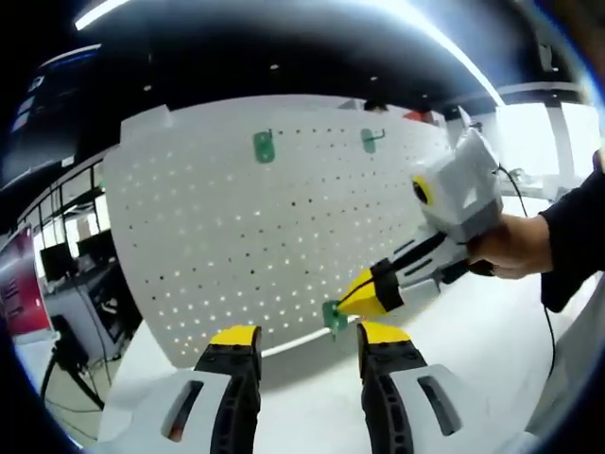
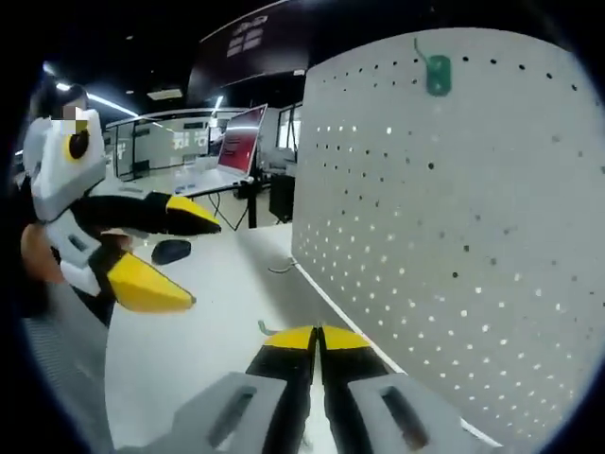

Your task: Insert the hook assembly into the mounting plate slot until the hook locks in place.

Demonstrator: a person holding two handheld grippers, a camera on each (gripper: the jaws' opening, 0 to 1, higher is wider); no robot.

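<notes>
Pegboard [image 1: 284, 227] upright on white table [image 1: 492, 359]; office desks [image 2: 203, 180] behind.

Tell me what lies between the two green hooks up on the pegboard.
Nothing: in the left gripper view, bare perforated pegboard runs between the left hook and the right hook.

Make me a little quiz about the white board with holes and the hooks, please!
1. True or false: two green hooks hang high up on the pegboard.
2. Pick one: the left gripper has its fingers A) spread open, B) squeezed shut, C) closed on a hook.
3. Fill the gap: the right gripper pinches a small hook near the pegboard's ___ edge.

Key: 1 true; 2 A; 3 bottom.
</notes>
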